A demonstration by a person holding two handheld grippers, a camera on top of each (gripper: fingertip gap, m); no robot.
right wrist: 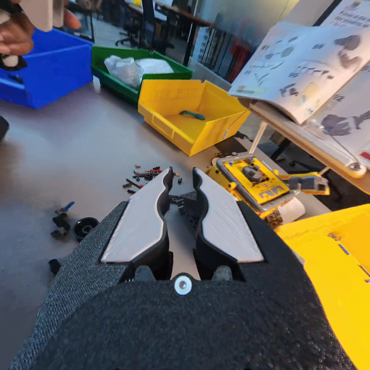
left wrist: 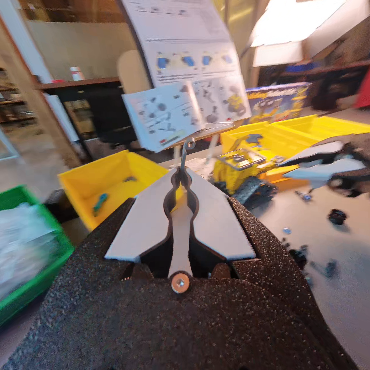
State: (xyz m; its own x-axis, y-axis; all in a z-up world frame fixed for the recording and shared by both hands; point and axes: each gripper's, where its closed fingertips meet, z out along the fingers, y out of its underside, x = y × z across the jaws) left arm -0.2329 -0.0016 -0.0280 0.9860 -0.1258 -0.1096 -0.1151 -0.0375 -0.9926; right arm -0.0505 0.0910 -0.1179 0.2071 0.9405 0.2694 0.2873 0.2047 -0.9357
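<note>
Left tongs (left wrist: pixel 181 170) are pinching together on a thin metal wrench (left wrist: pixel 185 154), its ring end sticking up toward twelve o'clock before the instruction booklet (left wrist: pixel 166 116). Right tongs (right wrist: pixel 182 170) are hanging apart, gripping nothing, above small dark parts (right wrist: pixel 144 176) on the grey worktop (right wrist: pixel 80 150), with a yellow toy vehicle (right wrist: pixel 258 182) at two o'clock. Print everywhere is blurring beyond reading.
</note>
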